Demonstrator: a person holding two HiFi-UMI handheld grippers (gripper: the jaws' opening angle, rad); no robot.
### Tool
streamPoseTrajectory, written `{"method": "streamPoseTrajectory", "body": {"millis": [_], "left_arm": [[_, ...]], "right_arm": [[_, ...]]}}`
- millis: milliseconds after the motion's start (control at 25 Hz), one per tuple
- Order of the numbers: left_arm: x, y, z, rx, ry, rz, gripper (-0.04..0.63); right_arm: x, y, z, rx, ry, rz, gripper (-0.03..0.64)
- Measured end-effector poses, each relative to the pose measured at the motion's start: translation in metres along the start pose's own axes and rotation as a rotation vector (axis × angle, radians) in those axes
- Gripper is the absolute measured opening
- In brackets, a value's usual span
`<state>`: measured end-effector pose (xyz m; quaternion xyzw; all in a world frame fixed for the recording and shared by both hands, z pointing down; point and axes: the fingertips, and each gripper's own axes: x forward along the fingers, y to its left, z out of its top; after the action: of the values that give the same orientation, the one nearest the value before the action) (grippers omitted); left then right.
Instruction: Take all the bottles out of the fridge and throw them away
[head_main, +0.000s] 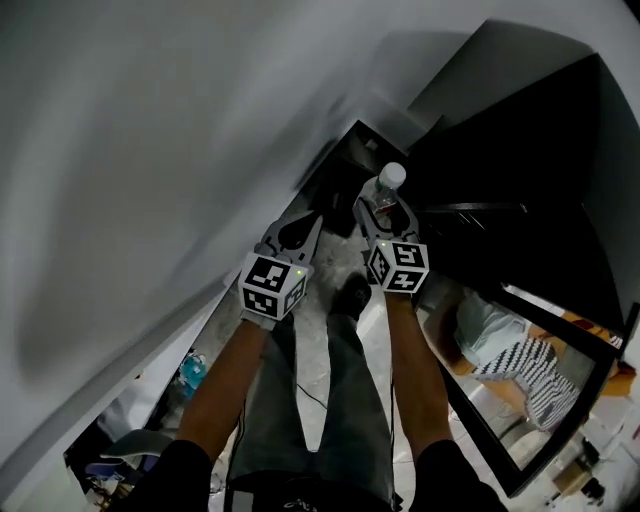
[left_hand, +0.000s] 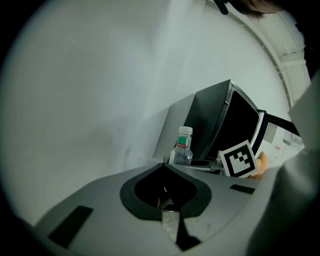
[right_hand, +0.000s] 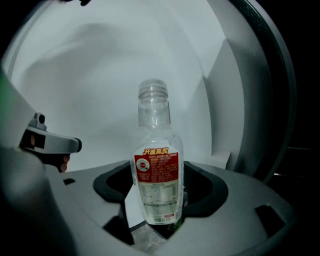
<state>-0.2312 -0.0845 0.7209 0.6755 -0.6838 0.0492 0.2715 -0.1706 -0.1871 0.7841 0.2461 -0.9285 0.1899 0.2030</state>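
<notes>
- Bottle (right_hand: 156, 170): clear plastic with a red-and-white label, upright between the fingers of the right gripper (head_main: 386, 218), which are clamped on its lower body.
- Handling, likely: light, thin-walled, slippery and easily crushed; the labelled body offers the firmest hold.
- Fingers of the left gripper (left_hand: 164, 166): closed together, empty.
- Room: white wall (left_hand: 90, 90) ahead of both fingers, with a dark cabinet (left_hand: 230, 125), probably the fridge, to their right.

Looks like a home: black fridge (left_hand: 220, 125) beside a white wall (head_main: 150, 150)
</notes>
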Motion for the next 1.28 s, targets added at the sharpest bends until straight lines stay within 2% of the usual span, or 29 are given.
{"method": "streamPoseTrajectory", "body": {"millis": [240, 560, 800, 1040, 1280], "left_arm": [[0.014, 0.005, -0.039, -0.008, 0.04, -0.018, 0.006], [0.029, 0.01, -0.068, -0.02, 0.066, -0.034, 0.006], [0.035, 0.017, -0.072, -0.021, 0.075, -0.04, 0.006], [0.04, 0.024, -0.07, -0.026, 0.071, -0.035, 0.006], [0.041, 0.03, -0.072, -0.035, 0.079, -0.029, 0.006]], "right_arm": [[0.014, -0.009, -0.062, 0.04, 0.07, -0.013, 0.304], [0.027, -0.017, -0.112, 0.067, 0.129, -0.013, 0.305], [0.043, -0.023, -0.131, 0.083, 0.169, -0.023, 0.305], [0.061, -0.021, -0.131, 0.103, 0.171, -0.01, 0.305], [0.075, -0.028, -0.145, 0.198, 0.212, -0.011, 0.307]]}}
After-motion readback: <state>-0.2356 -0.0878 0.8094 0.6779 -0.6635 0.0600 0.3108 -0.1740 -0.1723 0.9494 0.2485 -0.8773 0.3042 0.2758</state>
